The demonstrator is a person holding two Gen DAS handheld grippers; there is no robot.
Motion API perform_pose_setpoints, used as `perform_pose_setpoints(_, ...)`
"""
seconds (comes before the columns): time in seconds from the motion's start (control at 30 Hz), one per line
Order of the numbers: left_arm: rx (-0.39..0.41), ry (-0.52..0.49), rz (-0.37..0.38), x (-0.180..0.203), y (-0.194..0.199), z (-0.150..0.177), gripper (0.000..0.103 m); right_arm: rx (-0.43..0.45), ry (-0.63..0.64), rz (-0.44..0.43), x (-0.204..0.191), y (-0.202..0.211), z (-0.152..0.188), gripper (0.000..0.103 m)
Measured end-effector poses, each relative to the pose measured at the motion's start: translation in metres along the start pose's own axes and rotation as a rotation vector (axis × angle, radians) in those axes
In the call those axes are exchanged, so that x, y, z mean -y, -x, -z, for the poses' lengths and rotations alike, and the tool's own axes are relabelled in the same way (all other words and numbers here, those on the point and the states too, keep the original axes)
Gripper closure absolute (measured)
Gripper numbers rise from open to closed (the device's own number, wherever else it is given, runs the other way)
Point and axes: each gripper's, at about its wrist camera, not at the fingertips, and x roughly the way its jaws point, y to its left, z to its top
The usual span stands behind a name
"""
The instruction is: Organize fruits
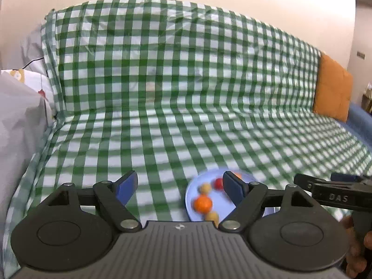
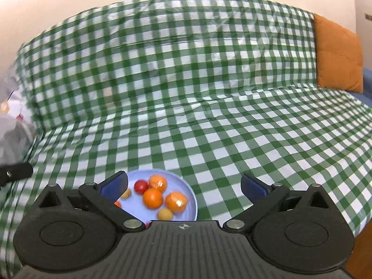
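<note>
A pale blue plate [image 2: 186, 191] lies on the green-checked cloth and holds several fruits: oranges [image 2: 152, 198], a small red fruit [image 2: 141, 186] and tan round ones [image 2: 165, 214]. My right gripper [image 2: 184, 184] hovers just above and in front of the plate, open wide, with nothing between its blue pads. In the left wrist view the plate [image 1: 224, 205] is blurred, with an orange [image 1: 203, 204] on it. My left gripper [image 1: 179, 184] is open and empty, its right pad over the plate. One of the right gripper's black fingers [image 1: 309, 183] shows at the right.
The checked cloth [image 1: 162, 93] covers a sofa seat and back. An orange cushion [image 1: 332, 93] leans at the far right by bare blue upholstery [image 1: 360, 121]. White plastic bags [image 1: 18, 121] pile up on the left. A hand [image 1: 355, 253] shows at the lower right.
</note>
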Motion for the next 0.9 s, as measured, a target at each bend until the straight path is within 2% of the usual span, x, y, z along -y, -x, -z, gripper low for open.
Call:
perform_pose_setpoints(0.1,-0.040,0.007,0.002,0.014,0.004,0.028,0.017,-0.032,0.028,0.005,-0.005,0.011,0.022,0.001)
perform_pose_setpoints(0.2,-0.103,-0.056,-0.028,0.027,-0.007,0.056,0.012,-0.095,-0.002,0.012,-0.004,0.015,0.051,0.001)
perform_pose_setpoints(0.23,-0.139,-0.054,-0.039,0.030,-0.013,0.058,0.009,-0.124,-0.025,0.020,-0.003,0.014,0.057,0.001)
perform_pose_setpoints(0.27,-0.146,-0.042,-0.034,0.028,-0.015,0.060,0.007,-0.148,-0.034,0.025,-0.005,0.012,0.058,0.001)
perform_pose_setpoints(0.3,-0.140,-0.042,-0.036,0.027,-0.018,0.060,0.001,-0.147,-0.020,0.025,-0.008,0.012,0.056,0.001)
perform_pose_setpoints(0.4,-0.175,-0.046,-0.080,0.023,-0.030,0.060,0.000,-0.121,0.015,0.049,-0.013,0.011,0.060,0.001)
perform_pose_setpoints(0.47,-0.215,0.019,-0.067,0.015,-0.038,0.058,0.000,-0.163,-0.015,0.048,-0.011,0.003,0.061,0.001)
perform_pose_setpoints(0.57,-0.252,0.058,-0.066,0.008,-0.047,0.057,0.001,-0.156,-0.011,0.060,-0.013,0.000,0.063,0.001)
perform_pose_setpoints(0.9,-0.267,0.005,-0.053,0.017,-0.053,0.060,0.000,-0.161,0.018,0.047,-0.014,-0.008,0.061,0.001)
